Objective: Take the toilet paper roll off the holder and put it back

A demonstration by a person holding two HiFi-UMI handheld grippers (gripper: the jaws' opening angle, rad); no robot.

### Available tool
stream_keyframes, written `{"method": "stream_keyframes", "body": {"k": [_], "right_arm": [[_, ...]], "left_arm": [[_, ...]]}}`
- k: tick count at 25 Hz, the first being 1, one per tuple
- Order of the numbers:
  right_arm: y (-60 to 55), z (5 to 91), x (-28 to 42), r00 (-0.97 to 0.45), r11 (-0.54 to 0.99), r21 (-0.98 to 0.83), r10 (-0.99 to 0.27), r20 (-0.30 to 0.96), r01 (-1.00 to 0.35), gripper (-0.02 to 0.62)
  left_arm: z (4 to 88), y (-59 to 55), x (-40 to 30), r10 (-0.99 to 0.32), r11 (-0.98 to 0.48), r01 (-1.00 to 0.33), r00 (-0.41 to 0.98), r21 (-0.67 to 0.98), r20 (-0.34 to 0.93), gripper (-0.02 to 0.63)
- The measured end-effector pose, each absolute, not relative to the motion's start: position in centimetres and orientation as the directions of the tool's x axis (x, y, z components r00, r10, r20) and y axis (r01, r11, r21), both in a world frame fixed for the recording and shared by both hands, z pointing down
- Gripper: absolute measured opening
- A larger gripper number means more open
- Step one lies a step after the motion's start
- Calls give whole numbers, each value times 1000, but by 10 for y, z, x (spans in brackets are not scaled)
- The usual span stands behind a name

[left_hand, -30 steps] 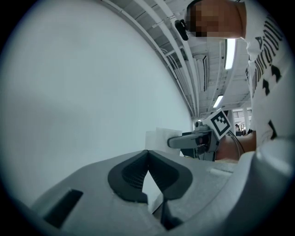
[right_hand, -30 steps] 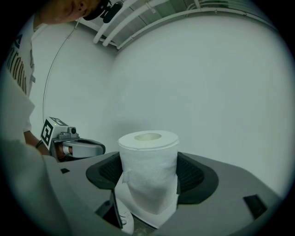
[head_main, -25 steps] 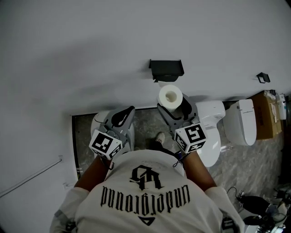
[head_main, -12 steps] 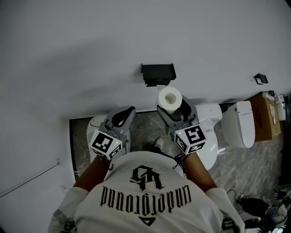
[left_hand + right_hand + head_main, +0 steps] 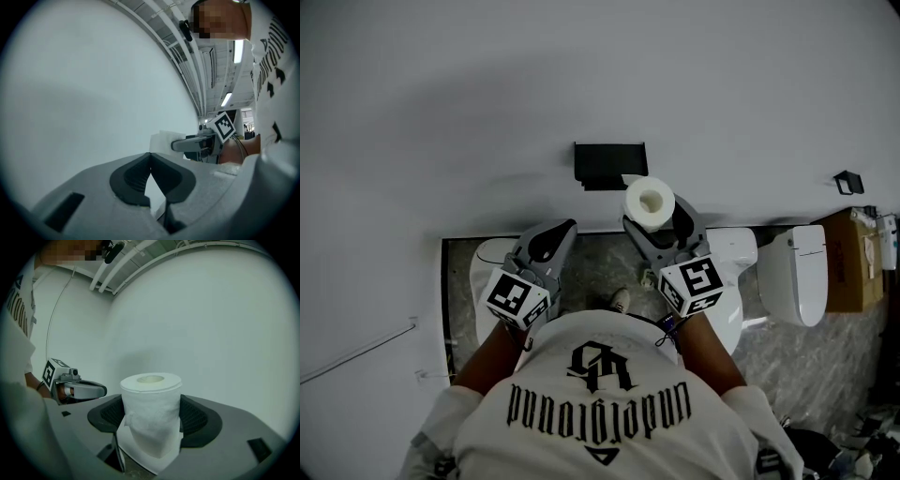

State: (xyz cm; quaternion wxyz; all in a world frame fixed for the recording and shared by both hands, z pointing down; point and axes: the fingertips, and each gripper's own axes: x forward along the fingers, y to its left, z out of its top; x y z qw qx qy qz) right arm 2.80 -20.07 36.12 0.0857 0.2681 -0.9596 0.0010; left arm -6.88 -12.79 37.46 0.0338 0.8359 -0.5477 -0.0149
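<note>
Head view: you're pinching the toilet paper roll [image 5: 650, 201] in your right gripper [image 5: 656, 212] jaws, just beside the black holder [image 5: 609, 164] on the white wall [image 5: 487, 94]. Your left gripper [image 5: 555, 234] is hovering alongside, jaws pressed together, holding nothing. A toilet [image 5: 797, 272] and a cardboard box [image 5: 844, 248] are sitting to the right on the marbled floor [image 5: 600, 248].

White toilet paper roll [image 5: 650, 200], black holder [image 5: 609, 164].
</note>
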Motion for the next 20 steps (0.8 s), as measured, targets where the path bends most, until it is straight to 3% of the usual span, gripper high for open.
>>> {"method": "stream_keyframes", "body": {"k": [20], "right_arm": [[-282, 379, 41, -921, 935, -1, -349, 173, -354, 322]], "left_arm": [[397, -202, -30, -962, -258, -962, 264, 88, 73, 12]]}}
